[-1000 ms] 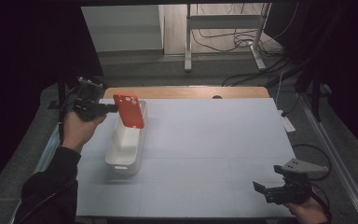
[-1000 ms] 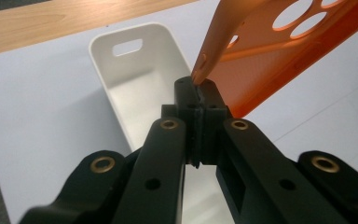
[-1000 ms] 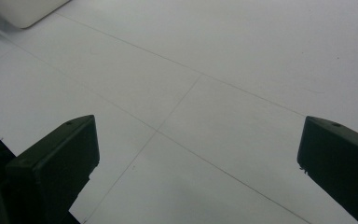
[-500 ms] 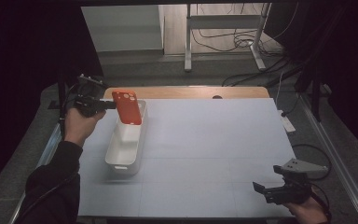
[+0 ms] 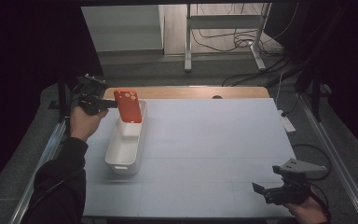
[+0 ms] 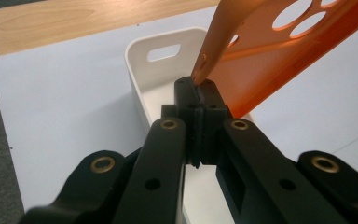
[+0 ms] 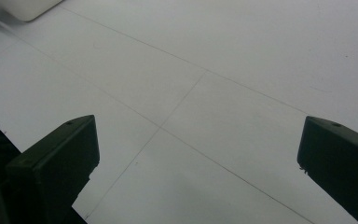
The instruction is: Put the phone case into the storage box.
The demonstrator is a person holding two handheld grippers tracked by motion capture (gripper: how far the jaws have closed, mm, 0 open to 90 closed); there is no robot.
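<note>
Orange phone case (image 5: 128, 106), with round camera cut-outs near its top, held upright in the air over the far end of the white bin (image 5: 126, 150). In the high view its lower edge overlaps the bin's far rim; contact with the bin cannot be told. In the left gripper view the case (image 6: 265, 60) rises up and to the right from the jaw tips, with the bin's far wall and handle slot (image 6: 164, 52) just behind it.

Left gripper (image 5: 106, 103): jaws pressed tight together, pinching one edge of the case (image 6: 196, 84).

Bin: long, open-topped, standing on the left part of the pale table sheet (image 5: 214, 140), lengthwise away from the person.

Right gripper (image 5: 260, 189): low at the near right corner of the table, well apart from bin and case. Jaws wide apart, nothing between them; bare sheet below (image 7: 200, 107).
</note>
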